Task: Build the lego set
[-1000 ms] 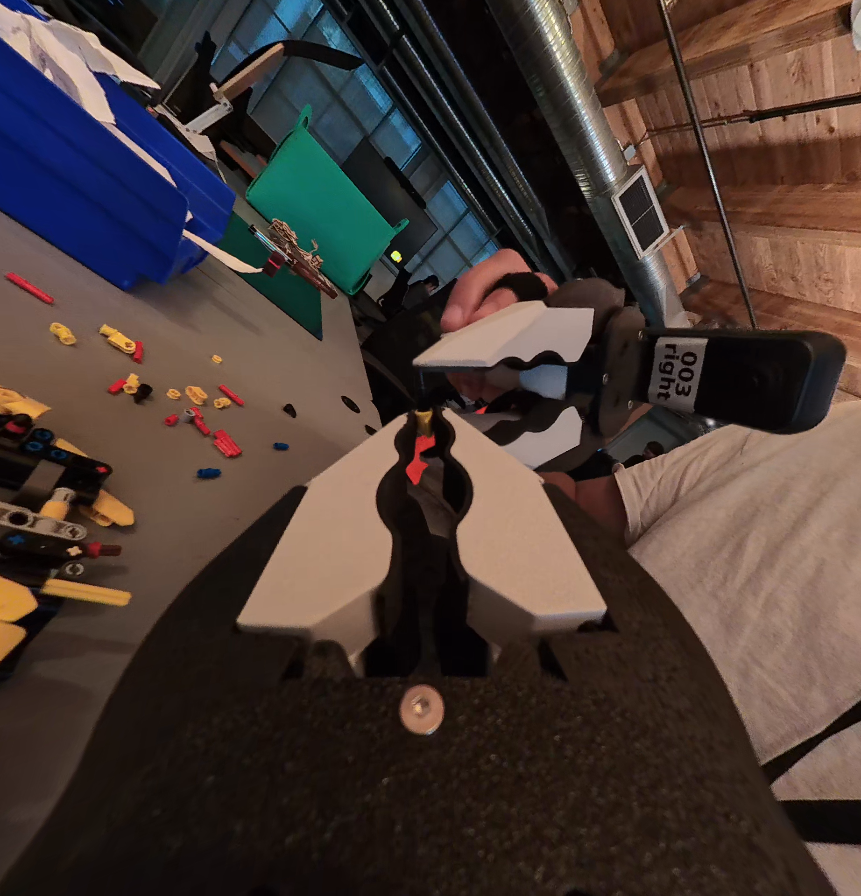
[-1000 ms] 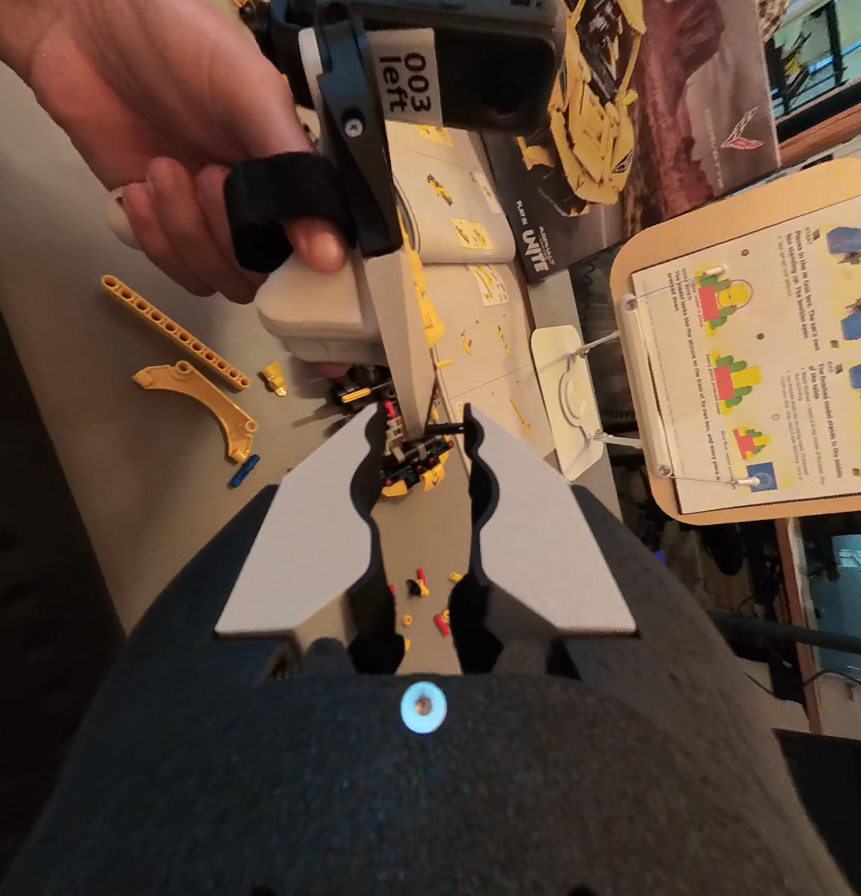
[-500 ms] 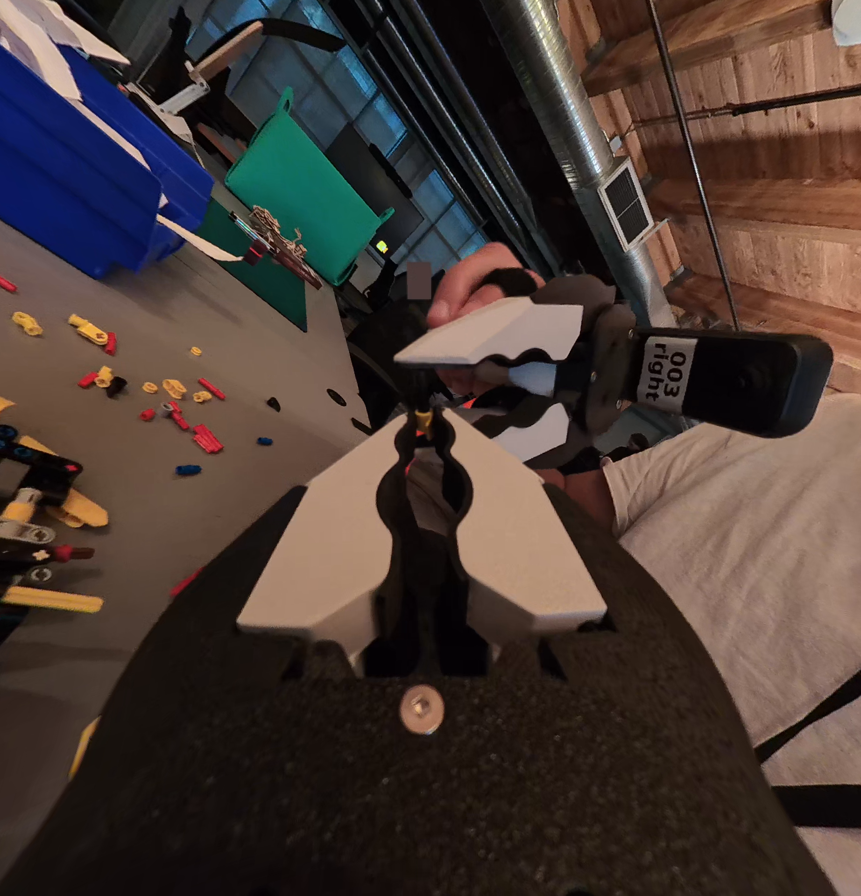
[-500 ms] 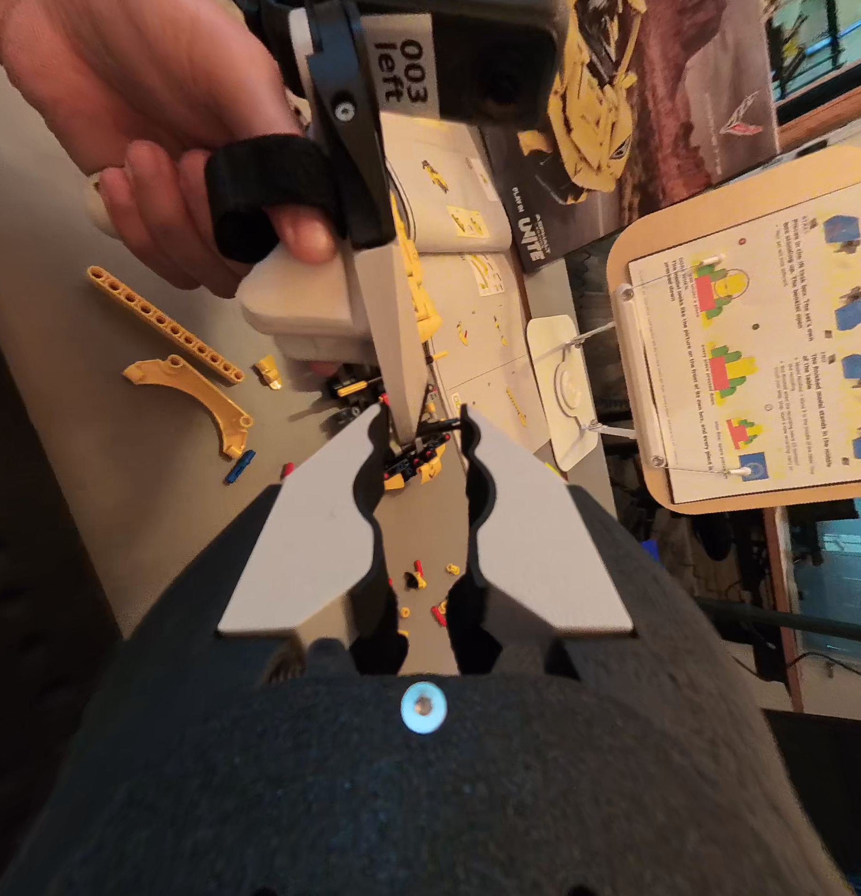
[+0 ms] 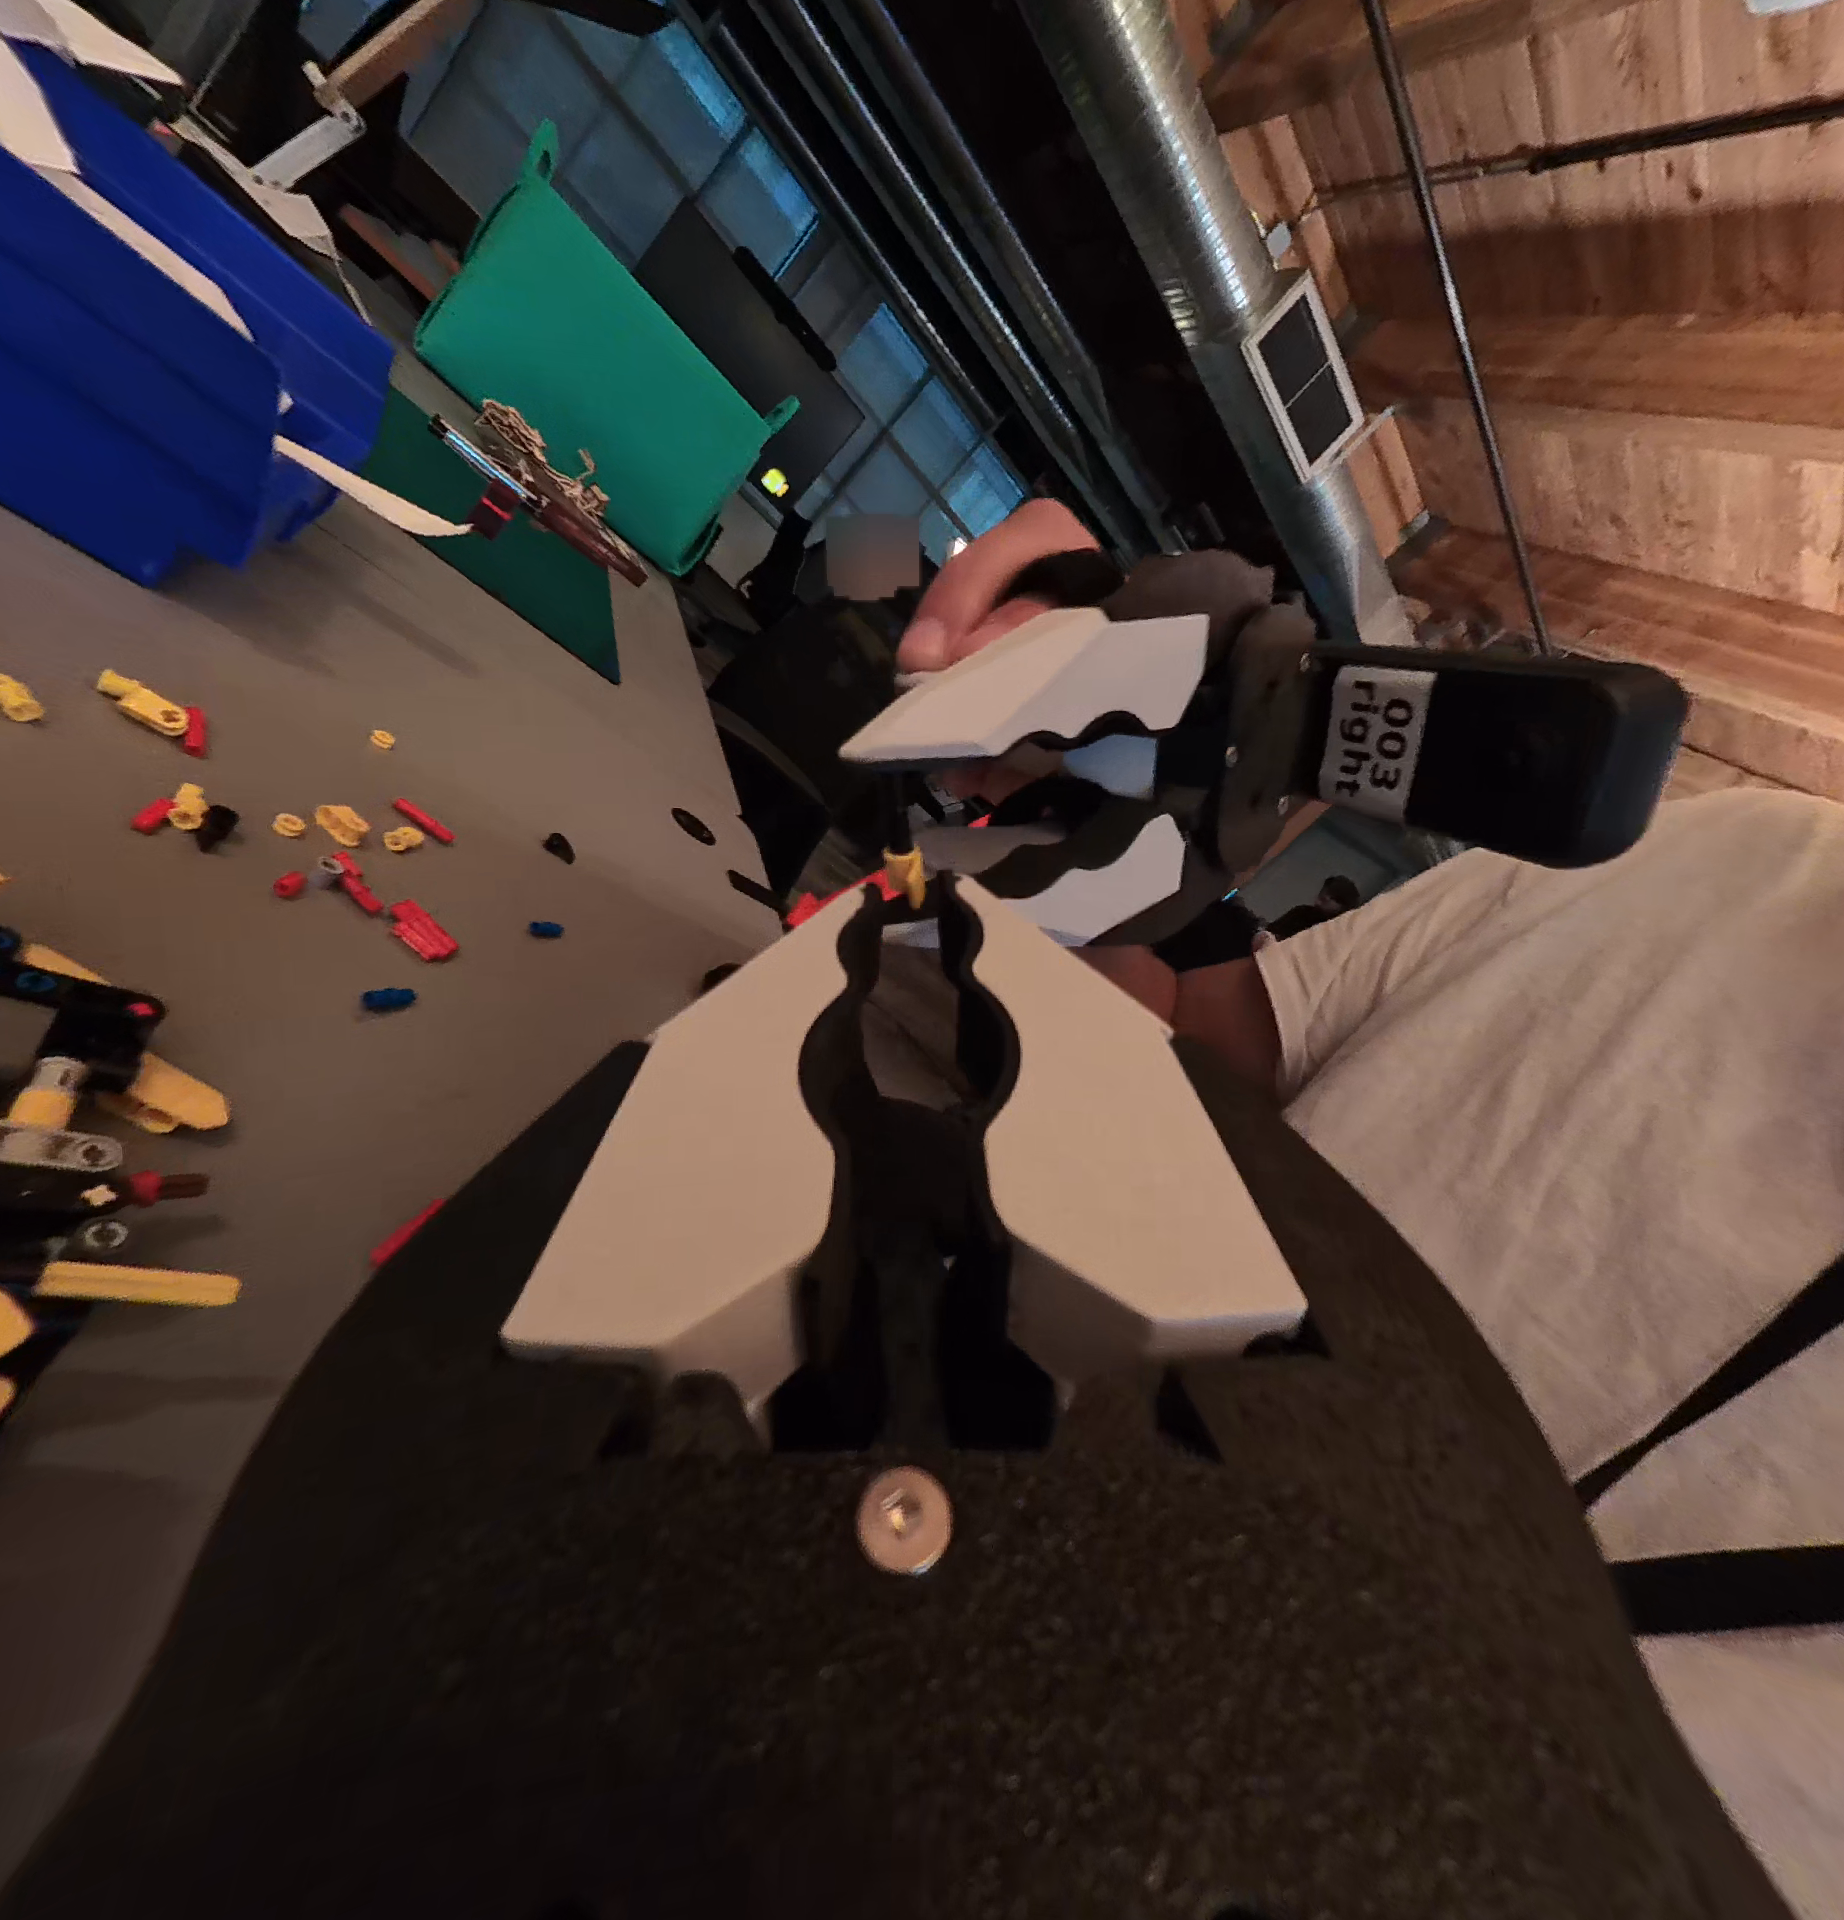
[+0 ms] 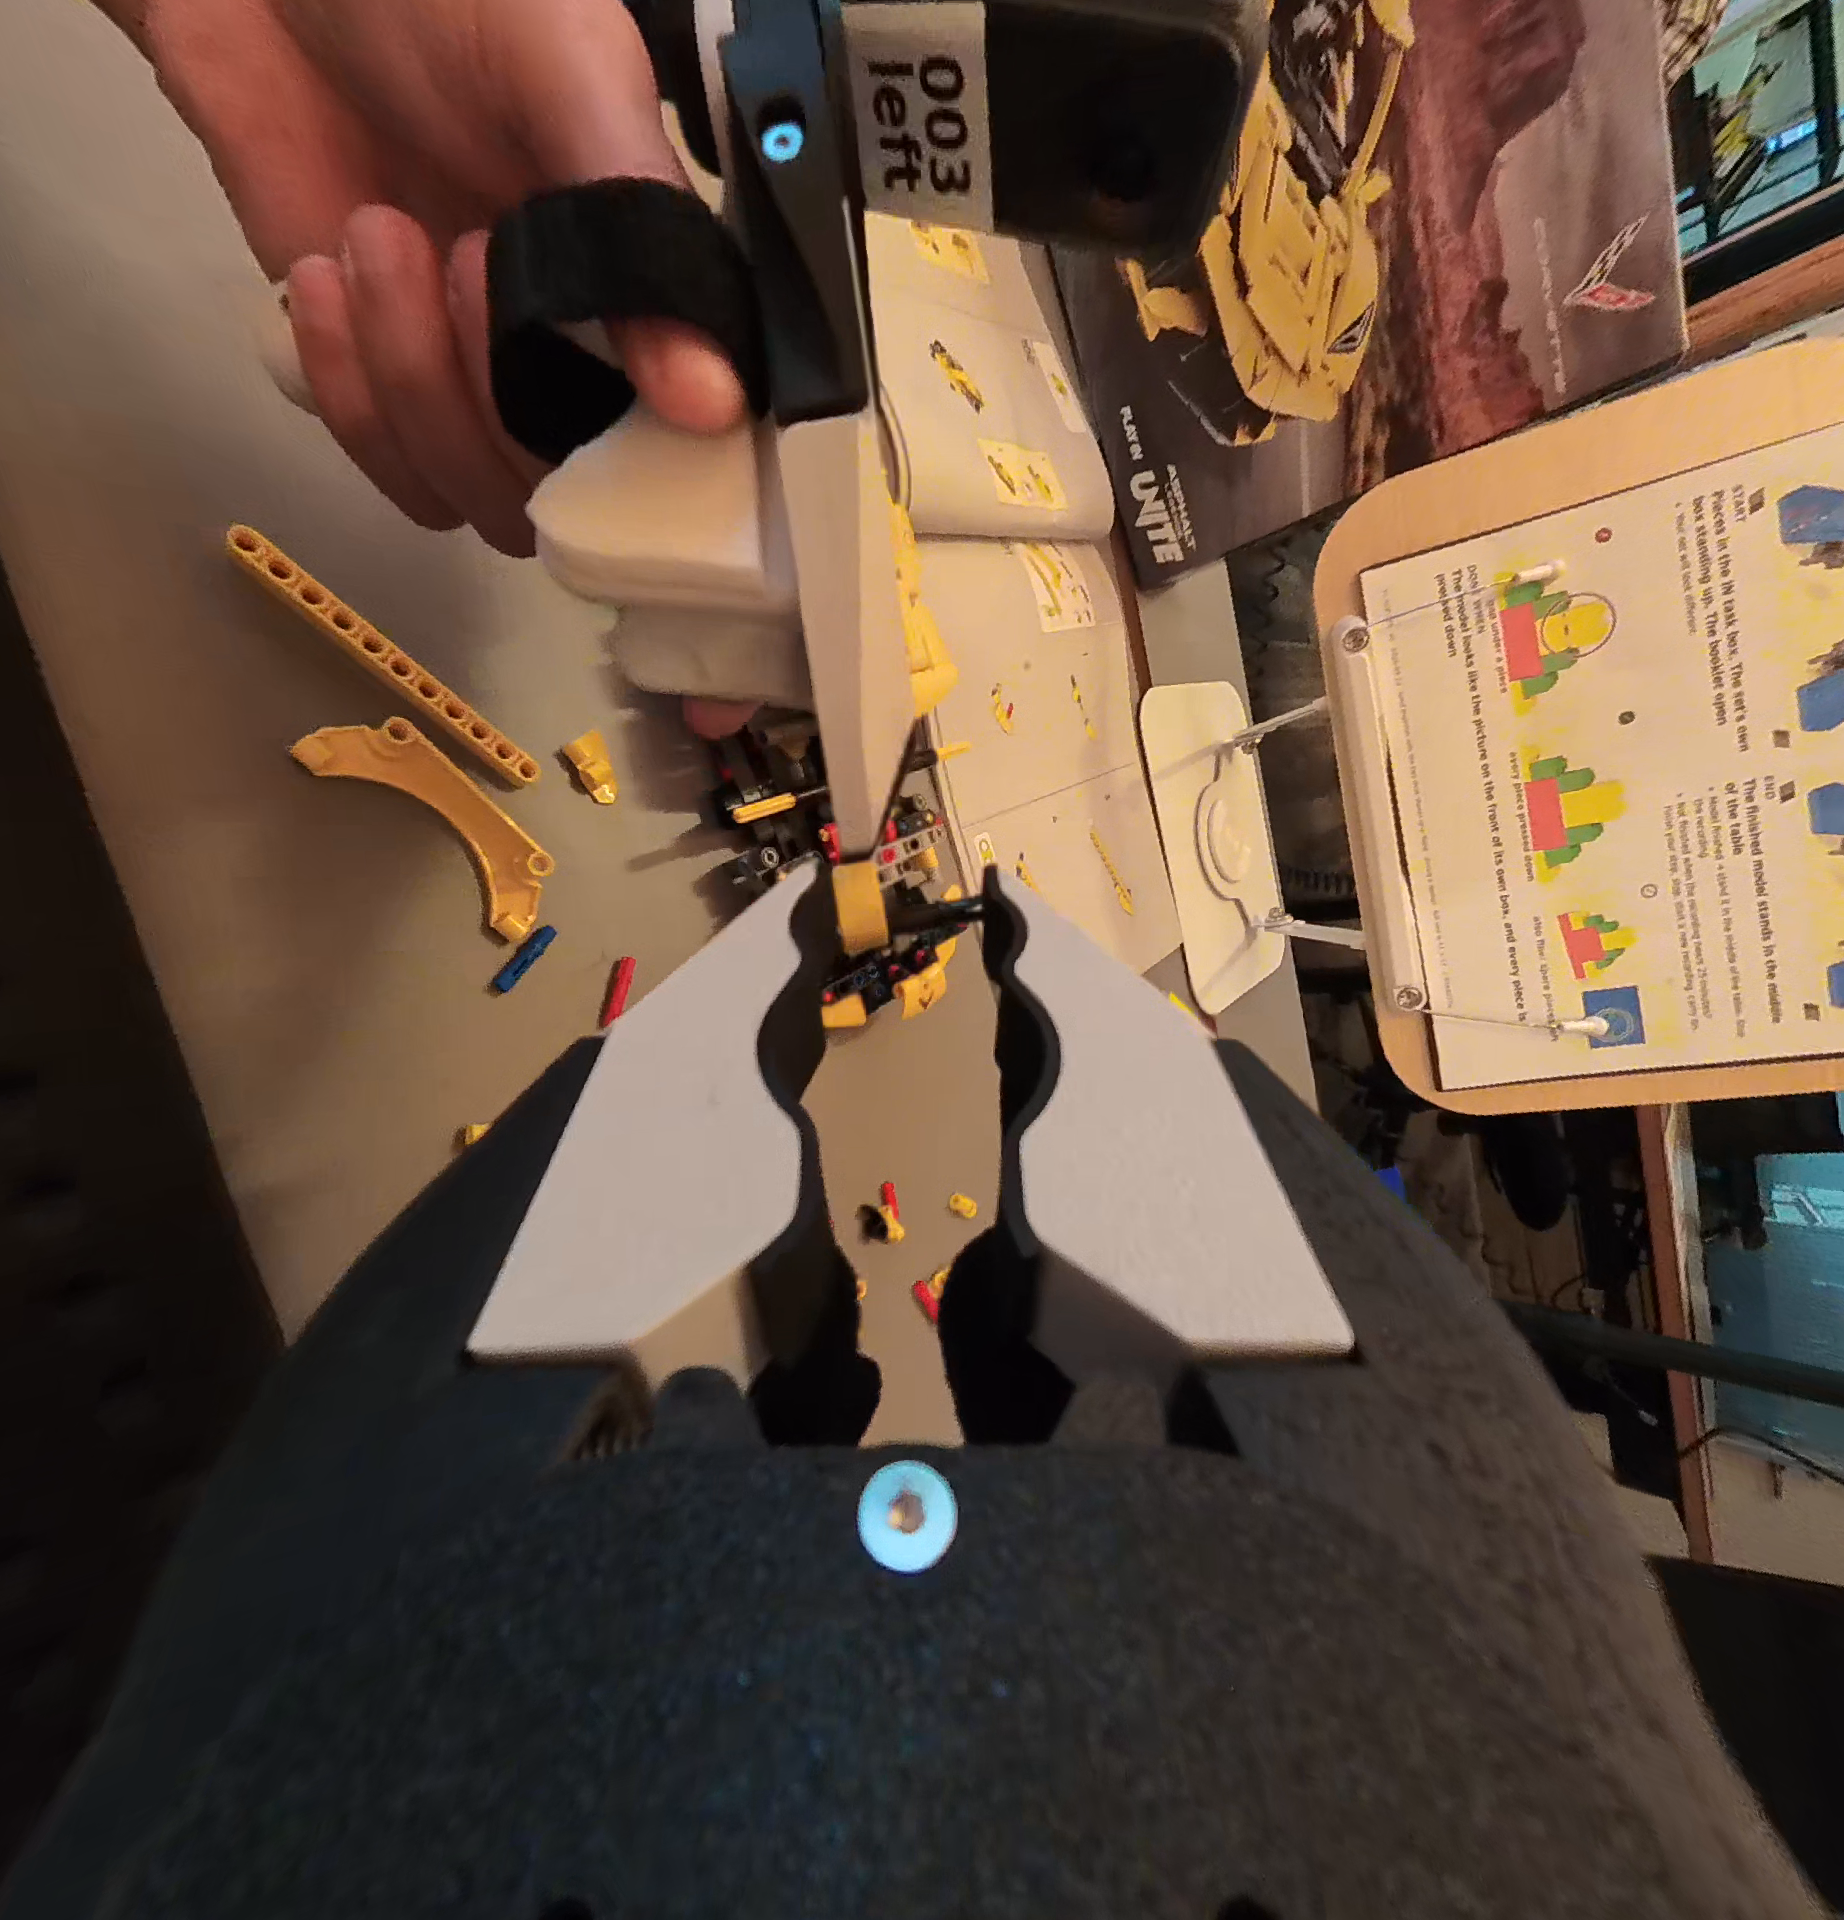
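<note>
Holding both claws up off the desk [image 5: 305, 1039], tip to tip, with the half-built model [image 6: 876, 977] as the landmark down below. The left claw [image 5: 902, 909] is clenched on a small lego bit: a yellow connector [image 5: 905, 865] with a thin black axle poking up out of it, plus a sliver of red at the tips. The right claw [image 6: 902, 894] is spread wide, and in its own view the yellow piece sits in the gap right against its left finger, so it's not gripping anything that I can see. In the left wrist view the black axle reaches up to the right claw's upper finger [image 5: 1032, 691], though I can't tell if it actually touches.

The black-and-yellow model sits on the desk directly under where the claws meet. Left of it in the right wrist view there's a long yellow beam [image 6: 378, 649], a curved yellow arch piece [image 6: 430, 800] next to that, and a small blue pin [image 6: 523, 958] just below the arch. Loose red and yellow bits [image 5: 378, 852] are scattered on the near side of the model. On its far side lies the open instruction booklet [image 6: 1011, 488], with the set's box [image 6: 1417, 260] beyond that.
</note>
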